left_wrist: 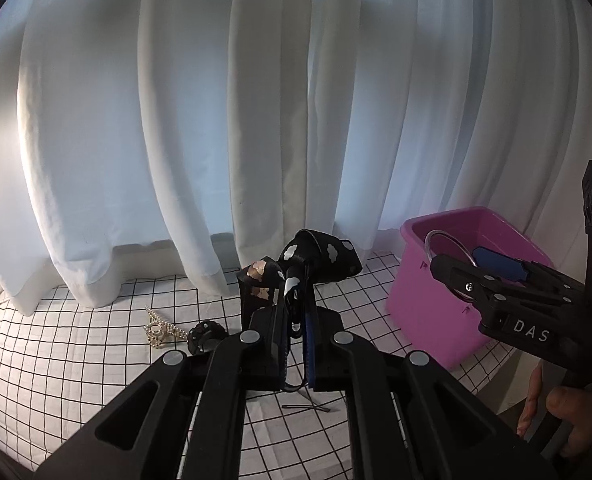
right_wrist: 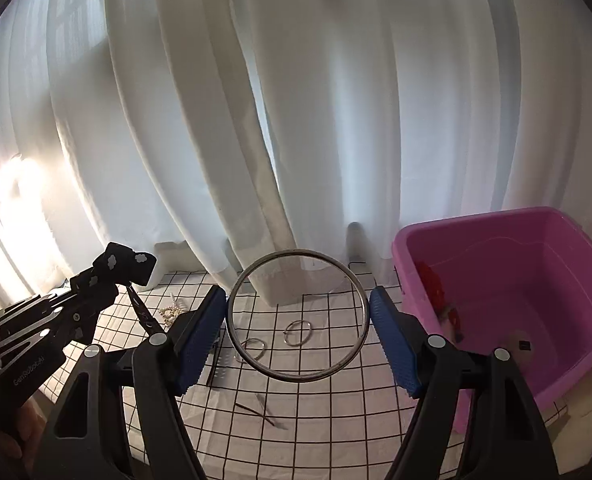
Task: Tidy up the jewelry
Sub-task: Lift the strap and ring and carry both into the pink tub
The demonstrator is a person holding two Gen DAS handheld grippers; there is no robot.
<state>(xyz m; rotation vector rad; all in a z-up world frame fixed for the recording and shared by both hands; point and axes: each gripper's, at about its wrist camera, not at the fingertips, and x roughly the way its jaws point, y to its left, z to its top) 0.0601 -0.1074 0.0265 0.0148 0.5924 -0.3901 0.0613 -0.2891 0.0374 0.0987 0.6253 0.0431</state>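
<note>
Blue pads of the right gripper (right_wrist: 298,340) pinch a metal bangle (right_wrist: 296,316) across its width, left of the pink bin (right_wrist: 508,304). The left gripper (left_wrist: 296,320), pressed together, clamps a black cloud-print bow (left_wrist: 308,260), further left of the bin. Best carry each over the bin's rim before letting go. Inside the bin lie a red item (right_wrist: 432,284) and small bits I cannot make out.
</note>
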